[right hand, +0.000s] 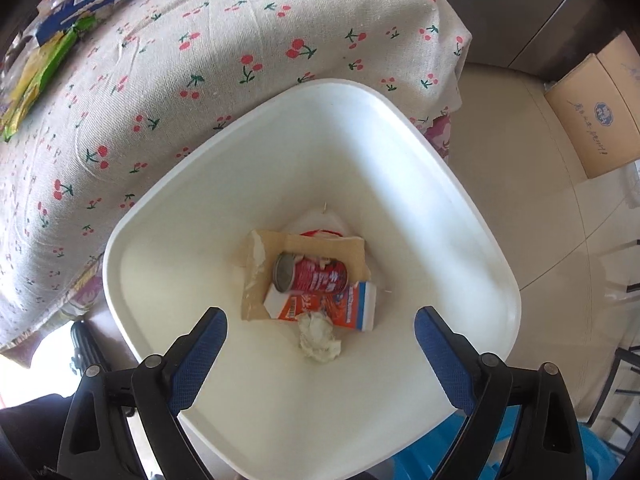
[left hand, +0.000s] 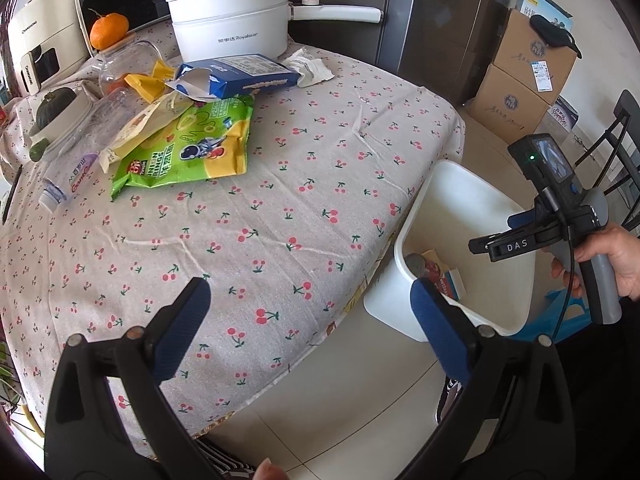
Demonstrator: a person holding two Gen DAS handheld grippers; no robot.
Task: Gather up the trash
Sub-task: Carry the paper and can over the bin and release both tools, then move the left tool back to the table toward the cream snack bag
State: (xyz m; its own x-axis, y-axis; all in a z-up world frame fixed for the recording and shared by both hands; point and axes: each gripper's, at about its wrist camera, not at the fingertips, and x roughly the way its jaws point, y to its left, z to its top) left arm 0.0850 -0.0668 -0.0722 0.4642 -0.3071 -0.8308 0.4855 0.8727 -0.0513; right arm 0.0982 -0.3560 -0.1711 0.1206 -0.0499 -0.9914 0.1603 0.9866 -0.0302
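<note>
Where cherry-print tablecloth (left hand: pixel 280 184) ends, white bin (right hand: pixel 472 248) on tile floor (left hand: pixel 360 400).

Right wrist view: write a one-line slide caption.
Open right gripper hangs over white plastic bin holding red can and crumpled tissue.

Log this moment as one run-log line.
left gripper open, empty, over table | right gripper open, empty, above bin | green snack bag uncollected
</note>
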